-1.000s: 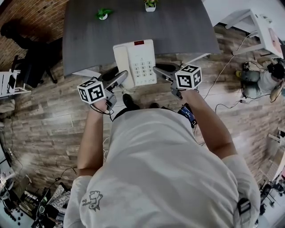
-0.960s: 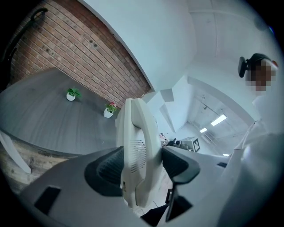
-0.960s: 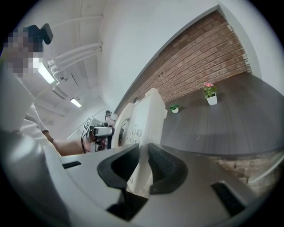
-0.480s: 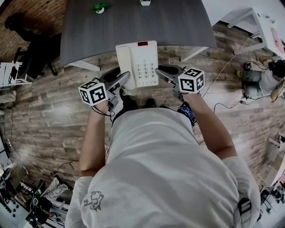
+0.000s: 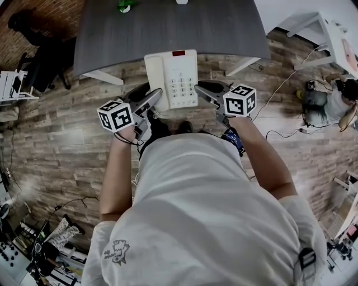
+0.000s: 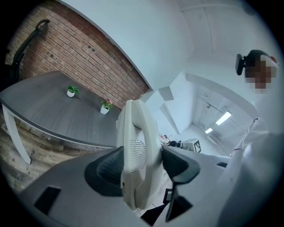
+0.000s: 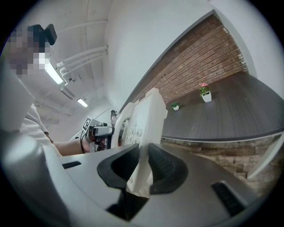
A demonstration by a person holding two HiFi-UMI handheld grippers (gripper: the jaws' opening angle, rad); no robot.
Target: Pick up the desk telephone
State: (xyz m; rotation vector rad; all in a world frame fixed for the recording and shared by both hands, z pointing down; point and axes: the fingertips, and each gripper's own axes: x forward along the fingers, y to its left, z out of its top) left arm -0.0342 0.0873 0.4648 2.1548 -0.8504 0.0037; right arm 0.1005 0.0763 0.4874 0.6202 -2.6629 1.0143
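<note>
The head view's top edge cuts off a green potted plant (image 5: 124, 6) and a white pot (image 5: 182, 1). Key markings on the cream plastic desk telephone (image 5: 171, 75) are too small to read.

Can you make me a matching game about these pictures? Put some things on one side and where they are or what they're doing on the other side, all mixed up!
Things
1. desk telephone
2. left gripper
3. right gripper
4. potted plant with pink flower

Places and states
A. standing on the grey table
B. shut on the telephone's keypad side
C. white, held up from both sides
D. shut on the telephone's handset side

Right pairs: 1-C, 2-D, 3-B, 4-A
</note>
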